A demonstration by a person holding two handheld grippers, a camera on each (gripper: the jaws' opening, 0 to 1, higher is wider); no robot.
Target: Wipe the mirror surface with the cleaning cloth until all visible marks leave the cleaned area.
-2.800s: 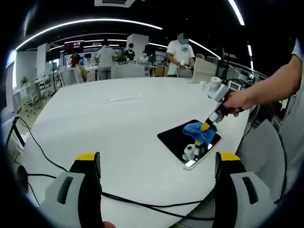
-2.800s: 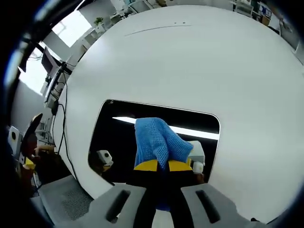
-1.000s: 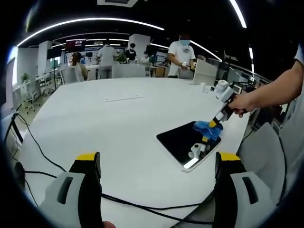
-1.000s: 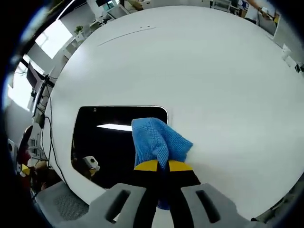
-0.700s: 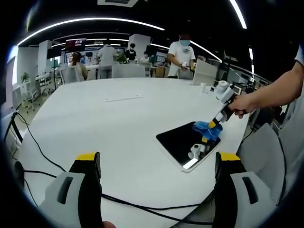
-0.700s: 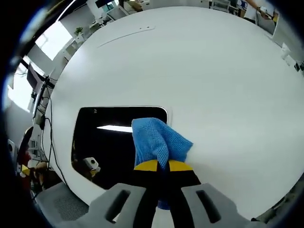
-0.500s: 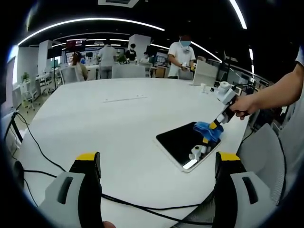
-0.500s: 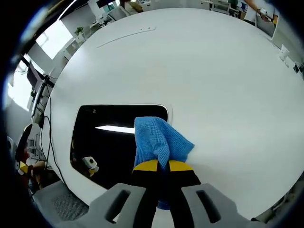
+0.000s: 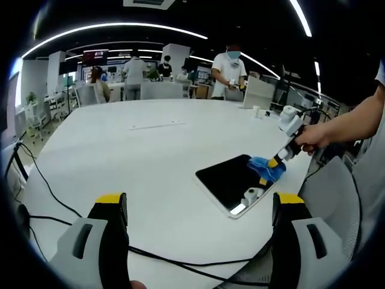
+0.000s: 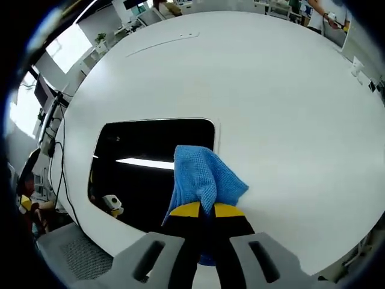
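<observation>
A dark rectangular mirror (image 9: 231,182) (image 10: 144,159) lies flat on the white round table (image 9: 150,156). My right gripper (image 10: 205,209) (image 9: 277,161) is shut on a blue cleaning cloth (image 10: 203,176) (image 9: 267,168), which rests at the mirror's right edge, partly over the table. A person's hand (image 9: 310,137) holds that gripper. My left gripper (image 9: 195,201) hovers over the near table edge, well left of the mirror, with its jaws wide apart and nothing between them. The mirror reflects ceiling lights and the gripper.
A black cable (image 9: 72,211) runs across the near left part of the table. Small white items (image 9: 260,110) stand at the far right rim. Several people (image 9: 228,69) stand at desks behind the table. A grey chair (image 9: 328,192) stands to the right.
The right gripper has dragged the cloth from the mirror's middle to its right edge, partly onto the table. The left gripper has stayed put.
</observation>
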